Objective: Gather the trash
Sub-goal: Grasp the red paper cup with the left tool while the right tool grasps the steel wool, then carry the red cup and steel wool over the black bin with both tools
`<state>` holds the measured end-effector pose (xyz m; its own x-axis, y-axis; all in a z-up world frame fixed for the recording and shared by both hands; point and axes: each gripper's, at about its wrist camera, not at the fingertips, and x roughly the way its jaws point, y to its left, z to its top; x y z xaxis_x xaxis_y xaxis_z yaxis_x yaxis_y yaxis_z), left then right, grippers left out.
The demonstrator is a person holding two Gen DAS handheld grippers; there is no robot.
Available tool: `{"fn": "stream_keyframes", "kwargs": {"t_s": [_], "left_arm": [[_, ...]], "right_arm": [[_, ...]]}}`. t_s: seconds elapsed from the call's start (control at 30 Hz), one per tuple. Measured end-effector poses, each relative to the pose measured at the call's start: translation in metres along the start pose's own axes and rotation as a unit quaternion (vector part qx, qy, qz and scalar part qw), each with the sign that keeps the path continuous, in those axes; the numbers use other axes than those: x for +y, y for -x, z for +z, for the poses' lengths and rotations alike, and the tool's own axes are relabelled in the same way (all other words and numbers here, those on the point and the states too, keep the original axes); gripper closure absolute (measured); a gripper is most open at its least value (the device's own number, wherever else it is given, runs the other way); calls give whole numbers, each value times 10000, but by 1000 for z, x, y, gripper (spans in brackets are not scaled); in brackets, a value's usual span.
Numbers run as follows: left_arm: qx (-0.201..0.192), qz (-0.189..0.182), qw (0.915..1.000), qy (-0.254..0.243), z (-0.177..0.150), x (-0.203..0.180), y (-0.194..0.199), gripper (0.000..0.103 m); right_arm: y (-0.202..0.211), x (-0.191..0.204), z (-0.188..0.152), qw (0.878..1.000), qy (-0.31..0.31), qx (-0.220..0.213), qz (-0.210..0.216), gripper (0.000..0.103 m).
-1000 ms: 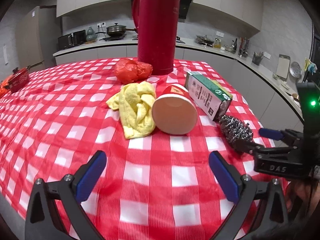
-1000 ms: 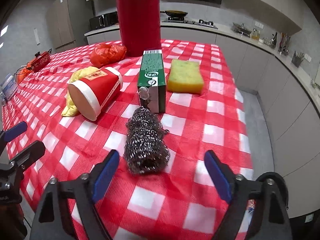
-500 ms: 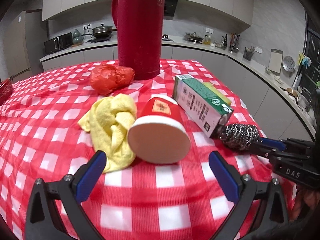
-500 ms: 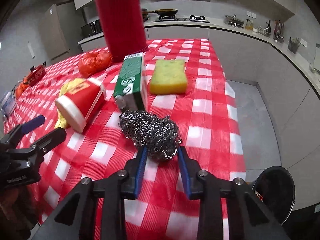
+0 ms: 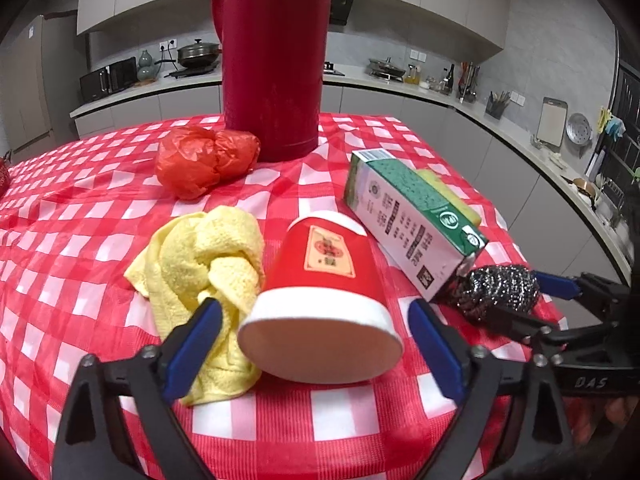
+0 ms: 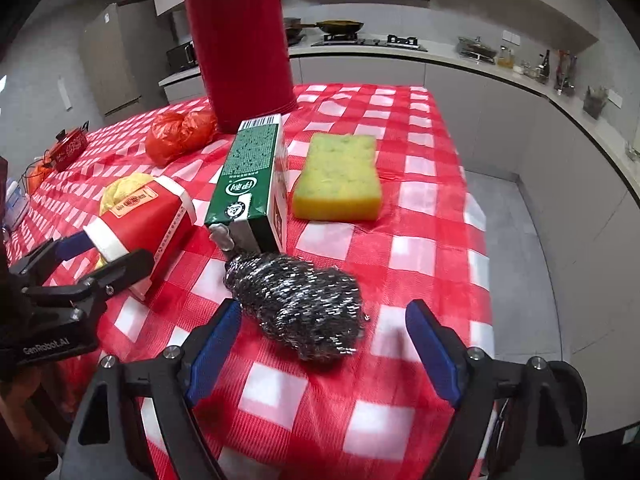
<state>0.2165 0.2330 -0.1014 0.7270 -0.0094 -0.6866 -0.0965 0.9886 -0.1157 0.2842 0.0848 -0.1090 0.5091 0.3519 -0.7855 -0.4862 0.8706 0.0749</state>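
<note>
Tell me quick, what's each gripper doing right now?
Left gripper: closing around the paper cup, pads not touching.
Right gripper: opening, steel wool scrubber between, unheld.

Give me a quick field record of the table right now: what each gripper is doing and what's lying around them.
left gripper: jaws closing, astride the paper cup, which lies on its side
right gripper: jaws opening, steel wool between them, not pressed
milk carton: on its side, end by the steel wool
yellow cloth: bunched, beside the cup
sponge: flat, right of carton
red plastic bag: by the red thermos
</note>
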Motion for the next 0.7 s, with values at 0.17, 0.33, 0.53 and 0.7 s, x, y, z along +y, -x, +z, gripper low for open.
{"fn": "stream_keyframes", "kwargs": {"t_s": [0.17, 0.33, 0.53, 0.7], "left_arm": [[-8, -156, 9999, 6, -1, 2, 3, 40], [-151, -237, 9996, 42, -4, 1, 14, 46], [-323, -224, 9992, 52, -5, -2, 33, 46], [-390, -199, 9990, 38, -7, -5, 44, 46]], "right_arm": [[3, 2, -2, 9995, -52, 5, 304, 64], [15, 3, -7, 9993, -106, -122, 349, 72], [30, 2, -11, 9987, -145, -301, 372, 75], [42, 1, -17, 9981, -162, -420, 418, 91]]}}
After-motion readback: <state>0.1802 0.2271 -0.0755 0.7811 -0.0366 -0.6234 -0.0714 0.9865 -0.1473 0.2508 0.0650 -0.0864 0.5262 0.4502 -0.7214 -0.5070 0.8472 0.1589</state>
